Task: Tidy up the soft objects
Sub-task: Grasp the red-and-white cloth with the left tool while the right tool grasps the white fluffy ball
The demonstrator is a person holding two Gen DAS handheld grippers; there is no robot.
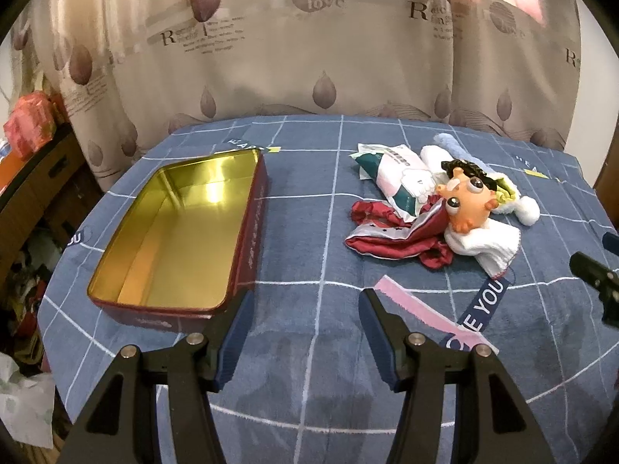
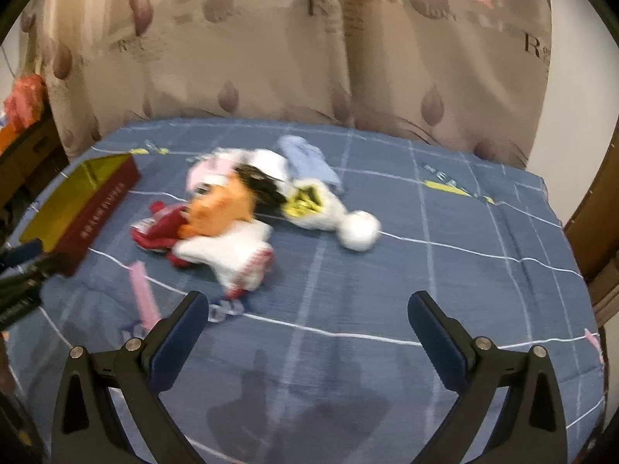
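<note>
Left gripper point(image 1: 305, 301) at bottom centre, jaws apart over bare blue cloth point(image 1: 309, 367); right gripper point(image 2: 307, 305) likewise gaping, empty. Mid-frame, the soft pile point(image 1: 437, 208) lies right; open tin point(image 1: 174, 232) left.

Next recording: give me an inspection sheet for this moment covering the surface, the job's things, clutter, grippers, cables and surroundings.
Surface: blue checked cloth covering the table.
Job's things: open tin box, gold inside, nothing in it; beside it a pile of soft items: big-eyed doll head, red cloth, white socks, tissue pack, pale blue cloth.
Clutter: pink strip lying apart from the pile.
Grippers: left gripper open, holding nothing; right gripper open, holding nothing, view blurred.
Cables: nothing seen.
Surroundings: patterned curtain behind; wooden furniture at the left.
</note>
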